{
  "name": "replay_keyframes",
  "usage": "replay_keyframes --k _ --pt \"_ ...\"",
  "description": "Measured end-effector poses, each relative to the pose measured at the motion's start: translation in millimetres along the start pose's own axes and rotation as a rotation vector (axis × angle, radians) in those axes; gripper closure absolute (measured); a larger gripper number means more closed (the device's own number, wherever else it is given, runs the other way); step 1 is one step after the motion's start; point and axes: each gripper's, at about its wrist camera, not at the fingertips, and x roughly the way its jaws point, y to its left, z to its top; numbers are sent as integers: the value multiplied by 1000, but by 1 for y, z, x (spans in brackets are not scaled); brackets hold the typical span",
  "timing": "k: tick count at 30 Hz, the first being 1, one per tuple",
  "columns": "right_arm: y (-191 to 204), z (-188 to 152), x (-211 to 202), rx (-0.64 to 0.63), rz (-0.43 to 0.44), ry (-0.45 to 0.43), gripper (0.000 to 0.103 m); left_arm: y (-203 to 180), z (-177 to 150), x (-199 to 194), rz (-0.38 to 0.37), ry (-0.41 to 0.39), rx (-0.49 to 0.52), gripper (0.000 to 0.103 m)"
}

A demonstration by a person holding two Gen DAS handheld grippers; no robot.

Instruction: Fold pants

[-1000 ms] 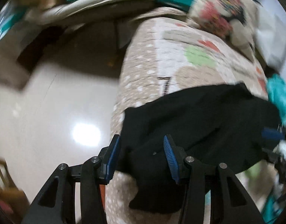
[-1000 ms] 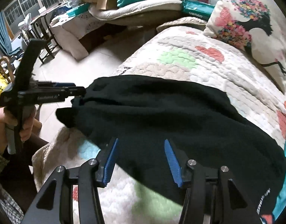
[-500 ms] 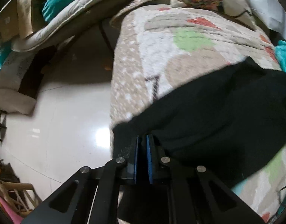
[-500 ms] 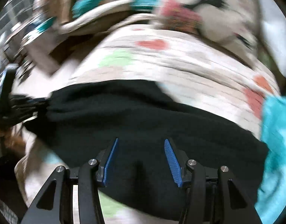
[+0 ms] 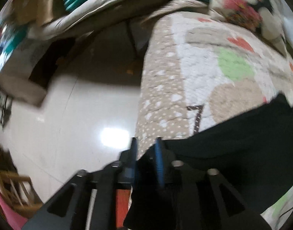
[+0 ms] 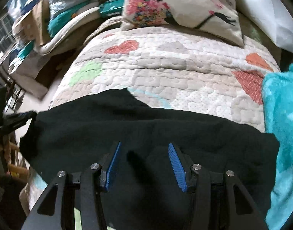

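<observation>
Since a moment ago the left claw point(image 5: 145, 161) has parted a little from its near-shut squeeze, though a fold of the pants point(image 6: 150, 134) remains between its blue pads, and the right claw point(image 6: 144, 164) has dropped lower over the cloth.

The pants, black and thick, lie crosswise on the quilt point(image 6: 165, 71) of the bed, near its front edge, with one end over the bed's corner toward the floor point(image 5: 69, 126) and the other touching a turquoise blanket point(image 6: 280, 115). A flowered pillow point(image 6: 181, 9) sits well apart at the head of the bed.

What could go wrong, to my eye: the left claw pinches only the corner of the cloth, and its jaws look narrowly apart, not tight. If it pulls across now, the fabric may slip out and the end will slump off the bed. The picture is blurred, so I cannot say how firm the pinch is.

The right claw stands wide open just above the middle of the near edge, its pads point(image 6: 113, 166) to either side of a small raised wrinkle, holding nothing. Should it close there, it may catch a single layer, and the fold would come out crooked. The blanket beside the far end could also be dragged along.
</observation>
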Motion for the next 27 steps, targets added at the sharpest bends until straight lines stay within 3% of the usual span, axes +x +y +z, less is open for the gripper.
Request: replay_keyframes --k 2,5,8,10,13,17,18,19,20,22,27 --pt "-1 0 3 7 -25 -15 48 10 0 -3 8 -1 -85 62" --pt "8 6 2 -19 -43 -55 48 27 -3 -8 37 10 -227 62" --pt "24 18 7 -76 -17 -59 48 32 -17 -18 -34 13 -304 62" --pt "37 31 15 -122 -6 -56 48 21 -29 -28 -66 0 -277 62" --pt "42 50 35 -142 -14 -24 48 -14 -45 -35 -62 -28 -151 62" --pt "33 69 68 -107 22 62 48 -44 -57 -16 -50 41 -50 62" --pt "33 70 72 -103 39 76 51 -45 -59 -15 -39 21 -58 62" --pt "35 71 76 -109 64 89 74 -46 -59 -16 -34 15 -63 62" --pt "39 72 77 -122 71 98 85 -46 -58 -16 -34 14 -66 61" --pt "42 74 78 -151 41 98 93 -43 -60 -15 -36 11 -92 56" --pt "37 91 80 -145 -36 62 97 -37 -63 -12 -54 -1 -132 53"
